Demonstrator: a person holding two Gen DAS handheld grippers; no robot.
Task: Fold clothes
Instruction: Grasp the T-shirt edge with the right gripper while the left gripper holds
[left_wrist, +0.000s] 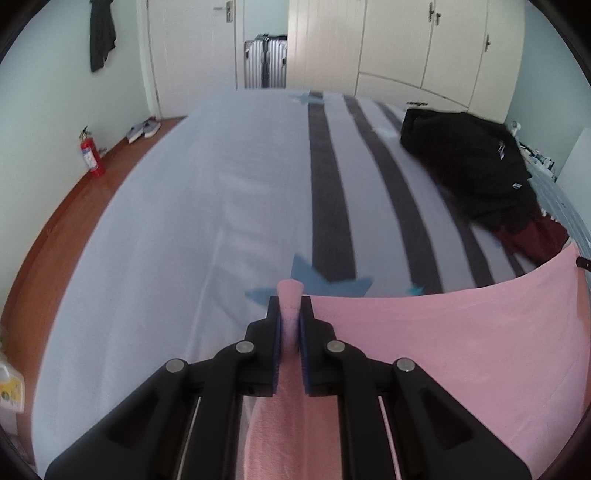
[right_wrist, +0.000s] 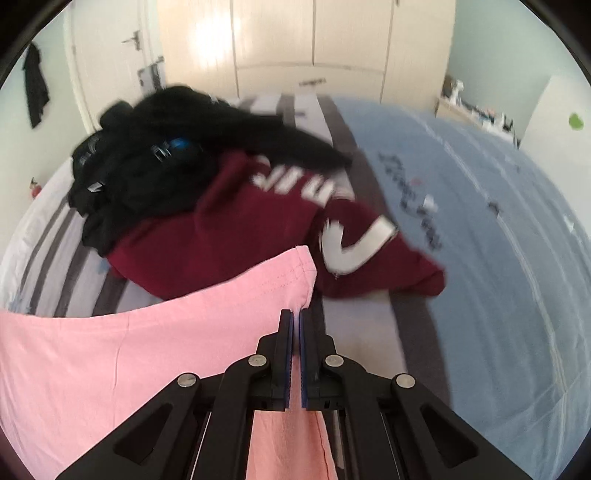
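- While I watch through both wrist cameras, my left gripper (left_wrist: 290, 308) has its jaws pinched tight on a bunched corner of the pink garment (left_wrist: 461, 343), with a small nub of cloth poking out past the fingertips.
- My right gripper (right_wrist: 296, 317) has its jaws all but together, with a thin edge of the same pink garment (right_wrist: 110, 354) caught between the blue pads; the cloth hangs down below the jaws.
- Between the two grips the pink cloth spans in a sagging sheet, its upper hem curving across the lower part of each view, held above the bed (left_wrist: 207, 206).
- That bed is covered in a pale sheet with dark grey stripes (left_wrist: 328, 206) and blue star shapes (left_wrist: 325, 282).
- Just beyond the pink hem in the right view lies a maroon top with white lettering (right_wrist: 229, 236), crumpled, and a heap of black clothes (right_wrist: 147, 162) sits partly on top of it.
- From the left view the same black heap (left_wrist: 469, 162) rests at the far right of the bed, with a bit of maroon showing under it.
- Off the bed I see a red fire extinguisher (left_wrist: 90, 155) on the wooden floor by the wall, a silver suitcase (left_wrist: 266, 62) in the doorway, and cream wardrobe doors (left_wrist: 399, 40).
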